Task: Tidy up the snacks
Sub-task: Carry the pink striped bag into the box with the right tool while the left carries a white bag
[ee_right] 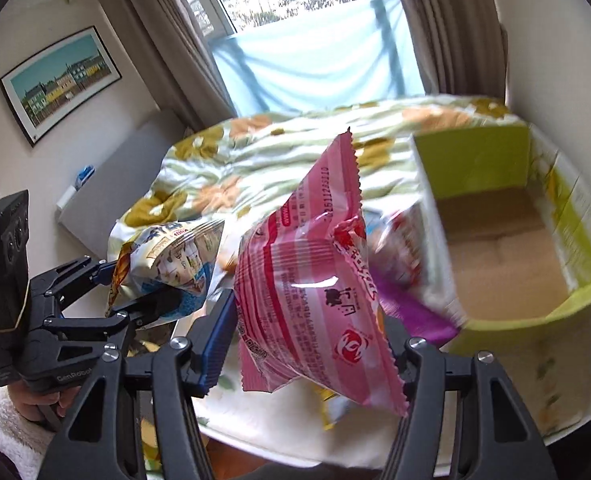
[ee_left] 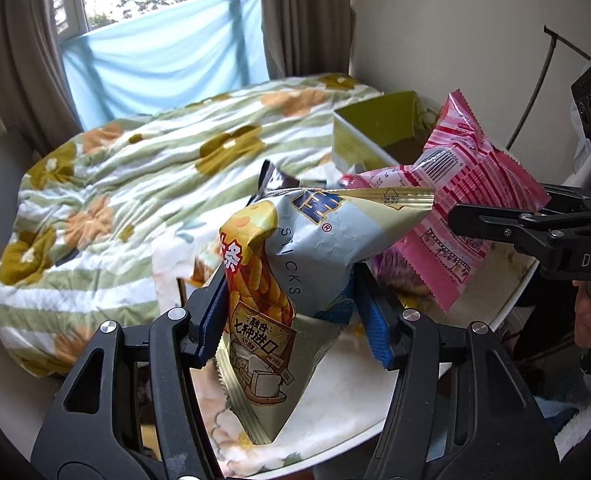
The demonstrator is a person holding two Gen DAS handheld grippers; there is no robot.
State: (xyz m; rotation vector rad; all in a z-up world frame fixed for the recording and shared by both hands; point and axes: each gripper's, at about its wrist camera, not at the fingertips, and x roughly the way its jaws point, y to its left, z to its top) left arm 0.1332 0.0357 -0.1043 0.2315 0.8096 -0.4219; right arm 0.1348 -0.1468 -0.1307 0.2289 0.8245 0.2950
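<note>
Left wrist view: the left gripper [ee_left: 291,312] squeezes a cheese sticks bag [ee_left: 295,264] up above the table [ee_left: 507,304]. The right gripper [ee_right: 315,344] squeezes a pink snack bag [ee_right: 307,292]. Both bags look picked up; next they likely go into the empty green box [ee_right: 535,312] nearby.

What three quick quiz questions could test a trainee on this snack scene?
1. True or false: the left hand-held gripper holds the pink crinkly plastic snack bag.
2. Which holds snacks inside now: A) the green open cardboard box, B) neither box nor bed?
3. The silver-blue foil bag of cheese sticks is printed with the word ____.

Key: 1 false; 2 B; 3 STICKS.
</note>
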